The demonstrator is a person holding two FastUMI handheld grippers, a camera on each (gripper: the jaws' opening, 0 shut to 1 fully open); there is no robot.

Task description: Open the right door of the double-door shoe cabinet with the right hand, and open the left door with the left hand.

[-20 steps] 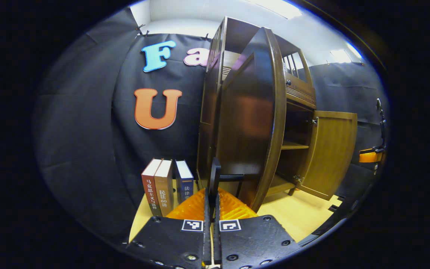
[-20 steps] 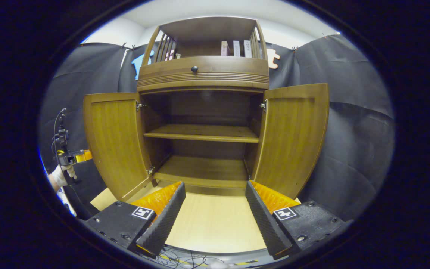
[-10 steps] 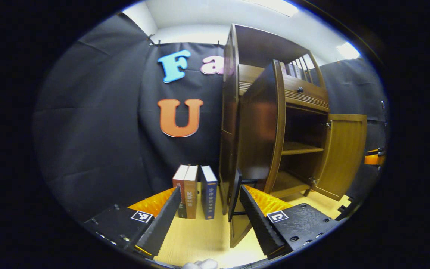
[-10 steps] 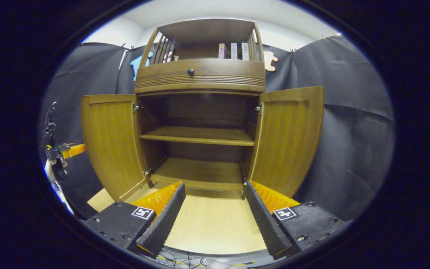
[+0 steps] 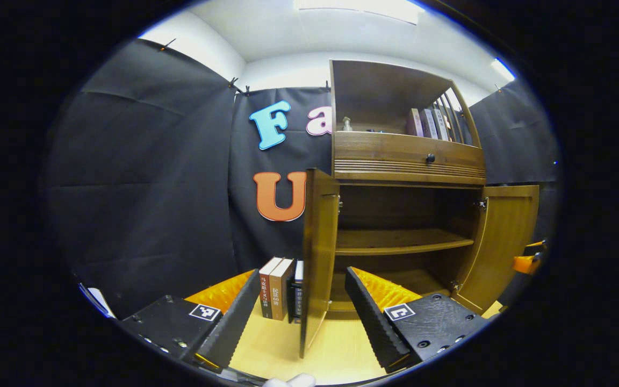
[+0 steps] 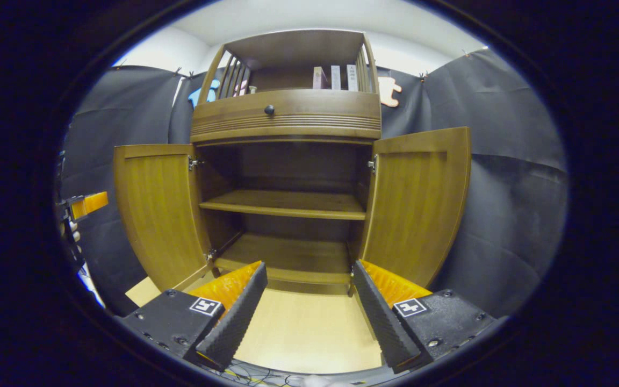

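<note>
Black cloth walls close the booth around a pale wooden worktop (image 6: 304,333), and on it stands the shoe cabinet (image 6: 288,123). We see both doors swung out already. In the right gripper view the cabinet lies dead ahead at twelve o'clock: the right door (image 6: 419,204) stands out at about two o'clock, the left door (image 6: 159,209) at about ten, and both empty shelves show between them. Our right gripper (image 6: 309,306) is spread wide with nothing between its fingers, well short of the cabinet's lower lip.

In the left gripper view the left door (image 5: 317,258) appears nearly edge-on, its long axis upright, just ahead at twelve o'clock and in line with the gap of our left gripper (image 5: 301,312), which is likewise spread and touches nothing. A row of books (image 5: 280,287) stands on the worktop just left of that door. At four o'clock, beside the right door (image 5: 505,242), part of the other gripper peeks in.

We judge the task to be essentially done. If either door wanted more swing, each lies nearer its own gripper: the left door close before the left gripper, the right door off to the right gripper's two o'clock.
</note>
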